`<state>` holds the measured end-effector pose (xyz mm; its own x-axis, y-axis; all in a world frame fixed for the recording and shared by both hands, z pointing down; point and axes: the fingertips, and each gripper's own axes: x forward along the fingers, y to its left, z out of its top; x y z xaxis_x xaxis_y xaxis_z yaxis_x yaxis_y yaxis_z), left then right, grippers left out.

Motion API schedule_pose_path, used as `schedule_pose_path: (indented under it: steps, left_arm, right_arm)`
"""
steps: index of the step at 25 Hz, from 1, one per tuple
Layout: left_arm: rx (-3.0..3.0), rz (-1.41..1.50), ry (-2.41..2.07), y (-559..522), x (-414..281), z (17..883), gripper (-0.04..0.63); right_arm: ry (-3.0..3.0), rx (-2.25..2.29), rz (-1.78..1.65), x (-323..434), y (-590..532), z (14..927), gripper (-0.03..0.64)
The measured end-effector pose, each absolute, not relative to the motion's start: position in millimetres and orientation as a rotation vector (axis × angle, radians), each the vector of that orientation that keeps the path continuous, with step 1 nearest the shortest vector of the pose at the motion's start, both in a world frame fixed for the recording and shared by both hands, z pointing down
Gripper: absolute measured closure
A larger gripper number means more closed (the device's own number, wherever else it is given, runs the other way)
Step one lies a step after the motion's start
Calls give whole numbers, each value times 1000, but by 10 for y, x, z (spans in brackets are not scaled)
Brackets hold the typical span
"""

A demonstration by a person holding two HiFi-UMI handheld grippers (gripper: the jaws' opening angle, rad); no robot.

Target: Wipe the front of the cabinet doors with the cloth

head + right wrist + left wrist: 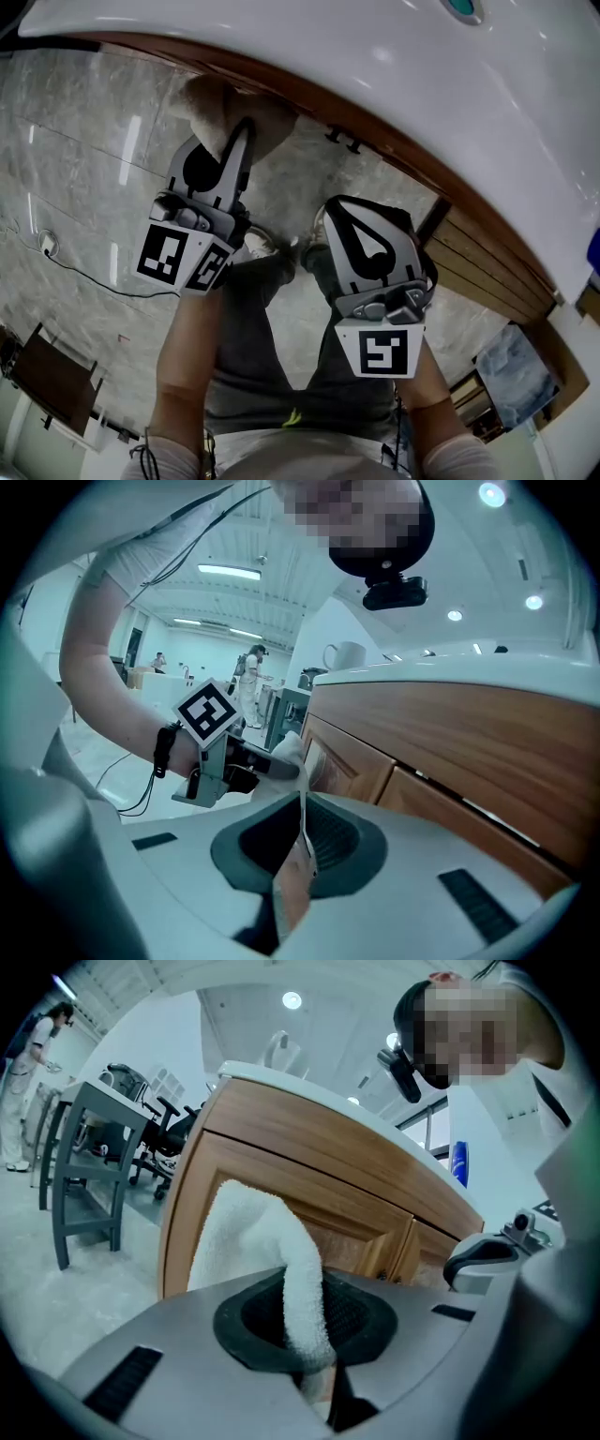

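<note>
Cloth [248, 1241] sits clamped in left tool [309, 1363], bunched at cabinet door [361, 1241].

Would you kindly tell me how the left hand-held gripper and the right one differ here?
The left hand-held gripper is shut on the white cloth; the right hand-held gripper is shut, empty. The left reaches the cabinet door with the cloth; the right sits further back from it. Both point toward the cabinet.

White terry cloth [248, 1241], bunched, lower centre of left gripper view. One fold pinched in left tool [314, 1372], bulk lying against cabinet door [361, 1241]. Door: brown wood, recessed panel, closed.
</note>
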<state>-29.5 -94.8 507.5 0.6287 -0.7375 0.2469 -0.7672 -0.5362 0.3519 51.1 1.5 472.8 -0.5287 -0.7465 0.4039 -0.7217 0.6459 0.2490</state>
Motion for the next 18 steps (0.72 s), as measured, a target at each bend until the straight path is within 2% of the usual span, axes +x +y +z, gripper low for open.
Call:
schedule_pose_path:
  steps: [9, 18]
  left_arm:
    - [2355, 115, -1391, -1316, -1016, 5363, 537]
    - [2322, 82, -1469, -1675, -1094, 5503, 537]
  right_arm:
    - [-2418, 1093, -125, 346, -121, 4894, 572]
    - [-2406, 1064, -138, 455, -187, 5065, 572]
